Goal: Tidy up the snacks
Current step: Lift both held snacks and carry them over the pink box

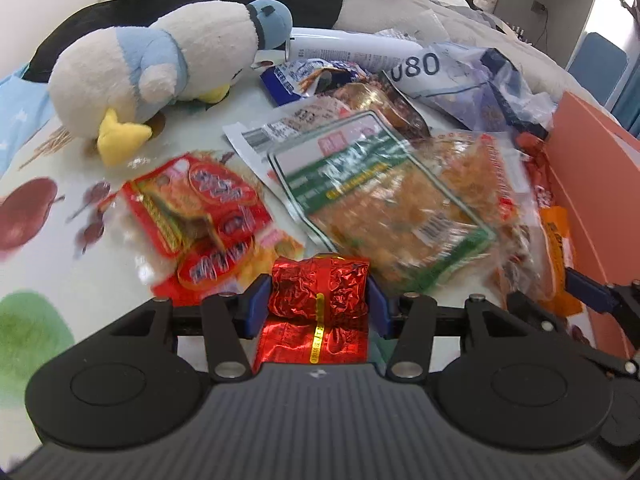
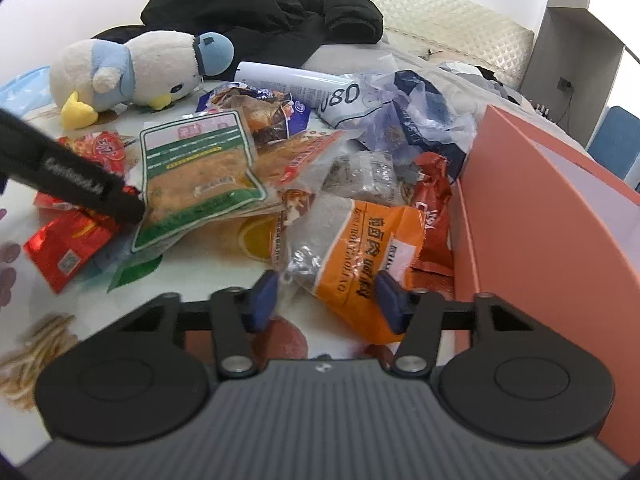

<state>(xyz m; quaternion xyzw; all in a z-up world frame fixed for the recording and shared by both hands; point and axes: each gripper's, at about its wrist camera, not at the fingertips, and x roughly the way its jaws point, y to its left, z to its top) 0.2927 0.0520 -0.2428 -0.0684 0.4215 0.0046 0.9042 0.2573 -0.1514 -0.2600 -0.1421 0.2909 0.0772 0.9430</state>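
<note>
Now left hand-held gripper (image 1: 319,294) clamps red foil packet (image 1: 320,288) near orange box (image 1: 592,184).

A home, and by the look of it a bedroom or living corner. Ahead of the jaws lies a table (image 2: 208,256) under a cloth printed with fruit, strewn with snack packets (image 2: 200,176). Beyond them, farther out from the jaws, a plush penguin (image 2: 136,68) lies on its side, and behind it a black jacket (image 2: 264,12) is heaped against a quilted cream headboard or cushion (image 2: 440,12). To the right of the jaws stands an orange box (image 2: 540,208); past it a wall socket with a plugged cable (image 2: 566,84) and a blue chair (image 2: 616,140)
</note>
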